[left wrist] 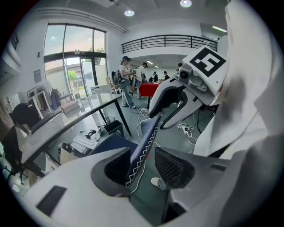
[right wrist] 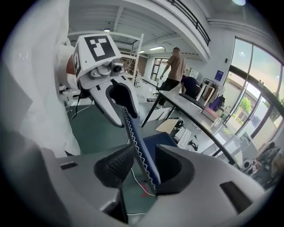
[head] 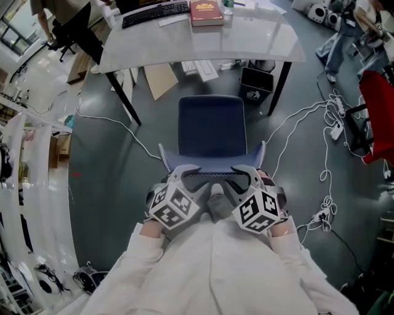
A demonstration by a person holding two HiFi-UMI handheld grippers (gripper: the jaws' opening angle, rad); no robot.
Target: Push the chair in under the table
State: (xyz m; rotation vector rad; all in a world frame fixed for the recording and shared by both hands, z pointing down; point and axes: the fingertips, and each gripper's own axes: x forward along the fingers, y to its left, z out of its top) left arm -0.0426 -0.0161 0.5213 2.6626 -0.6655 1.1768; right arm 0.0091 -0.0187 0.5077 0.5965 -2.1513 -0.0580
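A chair with a dark blue seat (head: 211, 126) stands in front of me, facing the grey table (head: 258, 37), its seat just short of the table's edge. The top edge of its backrest (head: 212, 167), trimmed with white zigzag stitching, runs between my two grippers. My left gripper (head: 183, 177) straddles the backrest's left end. In the left gripper view the backrest (left wrist: 146, 137) lies against one jaw of my left gripper (left wrist: 140, 166), with a gap to the other pad. My right gripper (head: 245, 176) straddles the right end, and the backrest (right wrist: 137, 142) likewise stands loose inside my right gripper (right wrist: 144, 166).
A red book (head: 206, 12) and a black keyboard (head: 155, 13) lie on the table. Under it are a black bin (head: 257, 84), cardboard (head: 160, 80) and papers. White cables (head: 326, 123) trail over the floor at right, near a red chair (head: 378, 111). People stand in the background.
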